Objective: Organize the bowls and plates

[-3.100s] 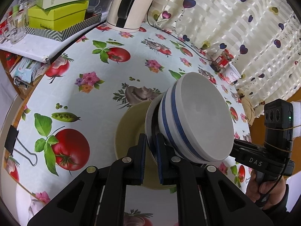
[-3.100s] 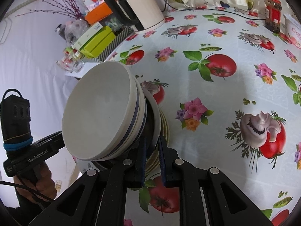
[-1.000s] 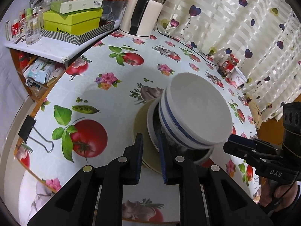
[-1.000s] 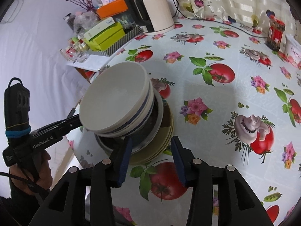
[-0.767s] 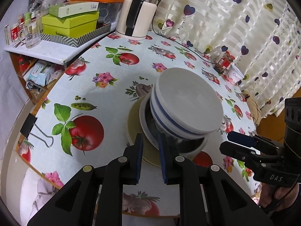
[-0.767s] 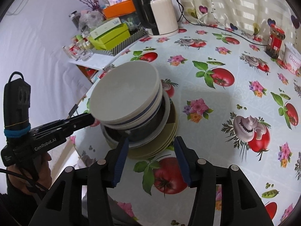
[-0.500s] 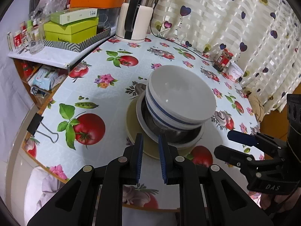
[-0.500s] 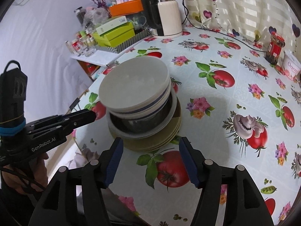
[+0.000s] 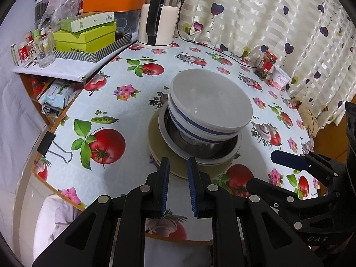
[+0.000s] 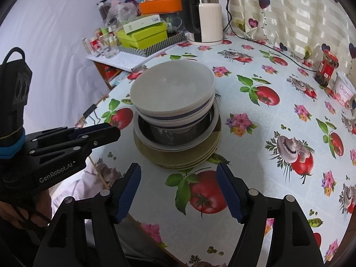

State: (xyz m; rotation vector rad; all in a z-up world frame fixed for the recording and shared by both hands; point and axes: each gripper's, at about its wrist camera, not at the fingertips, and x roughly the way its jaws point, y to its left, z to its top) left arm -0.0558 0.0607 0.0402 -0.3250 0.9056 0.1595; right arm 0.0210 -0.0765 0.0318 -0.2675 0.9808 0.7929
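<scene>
A stack stands on the round table: white bowls with blue bands (image 9: 209,109) (image 10: 171,95) sit in a dark-lined bowl (image 9: 200,149) (image 10: 173,133), on olive plates (image 9: 169,155) (image 10: 178,155). My left gripper (image 9: 176,171) sits just before the stack's near edge, its jaws a small gap apart and empty. My right gripper (image 10: 178,178) is wide open and empty, just short of the stack. Each gripper also shows in the other's view, the right one (image 9: 287,158) and the left one (image 10: 104,133).
A white kettle (image 9: 156,29) (image 10: 205,24), green boxes (image 9: 86,37) and glasses stand at the back left. A red-lidded jar (image 10: 326,67) and a white tub (image 10: 343,87) stand at the far right. A binder clip (image 9: 53,146) grips the table edge.
Both grippers let go of the stack's rim and pulled back toward me. The stack settled level on the table. The right jaws opened wide; the left opened slightly.
</scene>
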